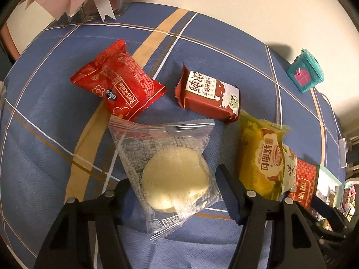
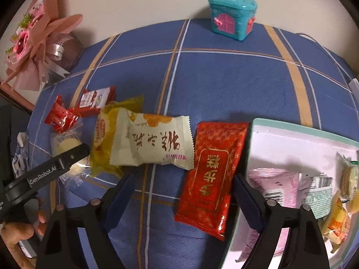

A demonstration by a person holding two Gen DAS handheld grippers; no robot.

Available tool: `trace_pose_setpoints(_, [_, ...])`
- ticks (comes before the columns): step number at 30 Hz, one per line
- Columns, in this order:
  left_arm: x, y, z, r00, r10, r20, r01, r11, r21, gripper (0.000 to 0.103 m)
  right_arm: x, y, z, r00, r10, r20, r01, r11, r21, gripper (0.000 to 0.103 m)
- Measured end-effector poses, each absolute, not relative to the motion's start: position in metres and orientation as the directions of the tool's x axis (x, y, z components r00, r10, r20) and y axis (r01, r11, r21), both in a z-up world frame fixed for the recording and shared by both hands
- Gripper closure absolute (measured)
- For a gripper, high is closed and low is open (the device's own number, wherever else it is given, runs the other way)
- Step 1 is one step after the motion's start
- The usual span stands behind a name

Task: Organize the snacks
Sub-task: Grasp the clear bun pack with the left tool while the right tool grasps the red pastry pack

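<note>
Now left tongs (image 1: 172,186) spread wide around clear-wrapped round cake (image 1: 176,179), not clamped: light, crumbly, slippery film; pinch cake's sides gently. Right tongs (image 2: 182,192) released, straddling red packet (image 2: 211,174) beside box (image 2: 303,132).

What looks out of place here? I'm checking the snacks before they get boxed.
Nothing looks torn or spilled. The snacks lie scattered and overlapping: the cream packet rests on the yellow bread packet, outside the white box.
</note>
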State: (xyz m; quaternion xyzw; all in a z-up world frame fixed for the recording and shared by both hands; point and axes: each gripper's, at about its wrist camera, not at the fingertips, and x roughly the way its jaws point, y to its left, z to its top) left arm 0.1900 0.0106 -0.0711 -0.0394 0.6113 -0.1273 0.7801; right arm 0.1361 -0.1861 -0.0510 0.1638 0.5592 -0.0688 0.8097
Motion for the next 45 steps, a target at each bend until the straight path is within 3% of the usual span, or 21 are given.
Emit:
trace_pose_setpoints(11, [0.198, 0.002, -0.083, 0.213, -0.235, -0.948, 0.159, 0.966, -0.204, 0.036, 0.14, -0.173, -0.075, 0.319, 0.045, -0.947, 0.296, 0.944, 0.144, 0.026])
trace_pose_setpoints(19, [0.197, -0.005, -0.087, 0.218, -0.228, -0.949, 0.168, 0.967, -0.194, 0.035, 0.149, -0.149, -0.084, 0.297, -0.084, -0.951, 0.313, 0.95, 0.014, 0.026])
trace_pose_setpoints(26, [0.192, -0.021, -0.095, 0.233, -0.21, -0.949, 0.213, 0.964, -0.161, 0.025, 0.146, -0.142, -0.086, 0.312, -0.088, -0.946, 0.336, 0.942, 0.023, 0.024])
trace_pose_setpoints(31, [0.192, -0.023, -0.097, 0.242, -0.229, -0.943, 0.202, 0.962, -0.182, 0.022, 0.139, -0.151, -0.086, 0.314, -0.069, -0.947, 0.317, 0.948, 0.036, 0.016])
trace_pose_setpoints(36, [0.195, -0.017, -0.095, 0.247, -0.24, -0.939, 0.18, 0.963, -0.2, 0.025, 0.135, -0.148, -0.086, 0.319, -0.068, -0.945, 0.336, 0.941, 0.046, 0.015])
trace_pose_setpoints(38, [0.195, -0.015, -0.093, 0.256, -0.207, -0.944, 0.176, 0.97, -0.165, 0.036, 0.134, -0.148, -0.084, 0.318, -0.077, -0.945, 0.344, 0.938, 0.039, 0.02])
trace_pose_setpoints(43, [0.2, -0.007, -0.09, 0.266, -0.197, -0.944, 0.155, 0.975, -0.16, 0.045, 0.129, -0.157, -0.077, 0.325, -0.088, -0.942, 0.364, 0.931, 0.039, 0.044])
trace_pose_setpoints(45, [0.197, -0.001, -0.086, 0.275, -0.183, -0.944, 0.152, 0.978, -0.145, 0.046, 0.127, -0.161, -0.076, 0.326, -0.091, -0.941, 0.366, 0.93, 0.037, 0.048])
